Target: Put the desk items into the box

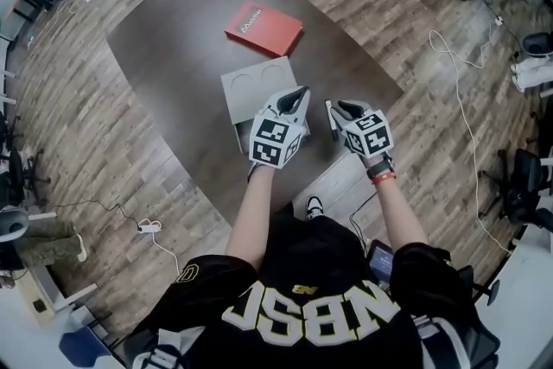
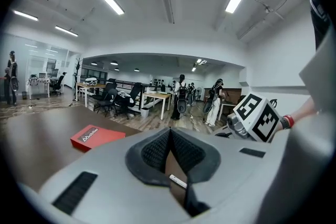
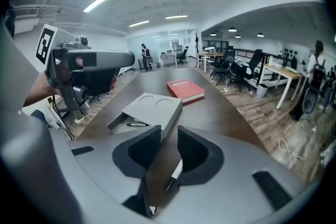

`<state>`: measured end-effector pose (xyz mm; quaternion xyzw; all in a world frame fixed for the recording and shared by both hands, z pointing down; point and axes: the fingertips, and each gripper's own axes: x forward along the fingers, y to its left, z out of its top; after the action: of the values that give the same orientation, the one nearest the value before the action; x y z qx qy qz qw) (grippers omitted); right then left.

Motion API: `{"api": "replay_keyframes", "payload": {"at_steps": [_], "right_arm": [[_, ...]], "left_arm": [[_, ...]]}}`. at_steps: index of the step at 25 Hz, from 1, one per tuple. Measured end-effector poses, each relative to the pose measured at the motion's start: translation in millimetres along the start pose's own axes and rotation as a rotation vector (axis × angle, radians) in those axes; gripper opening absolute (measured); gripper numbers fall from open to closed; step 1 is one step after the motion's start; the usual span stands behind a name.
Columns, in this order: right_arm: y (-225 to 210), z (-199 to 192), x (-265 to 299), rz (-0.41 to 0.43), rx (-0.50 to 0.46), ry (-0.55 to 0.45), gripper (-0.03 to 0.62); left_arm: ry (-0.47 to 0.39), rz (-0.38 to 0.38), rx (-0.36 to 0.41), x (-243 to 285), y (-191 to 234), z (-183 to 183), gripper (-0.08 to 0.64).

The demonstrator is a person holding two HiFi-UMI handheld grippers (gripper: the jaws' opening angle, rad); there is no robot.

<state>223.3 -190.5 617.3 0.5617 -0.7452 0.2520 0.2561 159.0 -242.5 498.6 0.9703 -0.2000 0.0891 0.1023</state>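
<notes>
A grey flat box (image 1: 257, 88) lies mid-table, its lid (image 3: 152, 108) with two round recesses slid aside. A black pen (image 3: 135, 124) lies in the exposed tray. A white marker with a dark tip (image 1: 331, 118) rests on the table just right of the box; it shows below my right jaws (image 3: 175, 174) and below my left ones (image 2: 177, 181). My right gripper (image 1: 340, 109) is open over the marker, pads clear of it. My left gripper (image 1: 301, 92) hovers at the box's near right corner, fingertips touching, holding nothing.
A red book (image 1: 263, 28) lies beyond the box on the dark table (image 1: 173, 56). The table's near edge runs just under my hands. Office chairs (image 1: 523, 181), cables (image 1: 462, 99) and desks stand around on the wood floor. People stand far off in the room.
</notes>
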Motion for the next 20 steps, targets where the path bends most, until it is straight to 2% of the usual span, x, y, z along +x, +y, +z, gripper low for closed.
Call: {"api": "replay_keyframes", "payload": {"at_steps": [10, 20], "right_arm": [[-4.6, -55.1, 42.6, 0.014, 0.039, 0.139, 0.144], [-23.9, -101.8, 72.9, -0.049, 0.123, 0.226, 0.186]], "left_arm": [[0.061, -0.039, -0.034, 14.0, -6.8, -33.8, 0.014], [0.107, -0.057, -0.07, 19.4, -2.2, -57.8, 0.014]]}}
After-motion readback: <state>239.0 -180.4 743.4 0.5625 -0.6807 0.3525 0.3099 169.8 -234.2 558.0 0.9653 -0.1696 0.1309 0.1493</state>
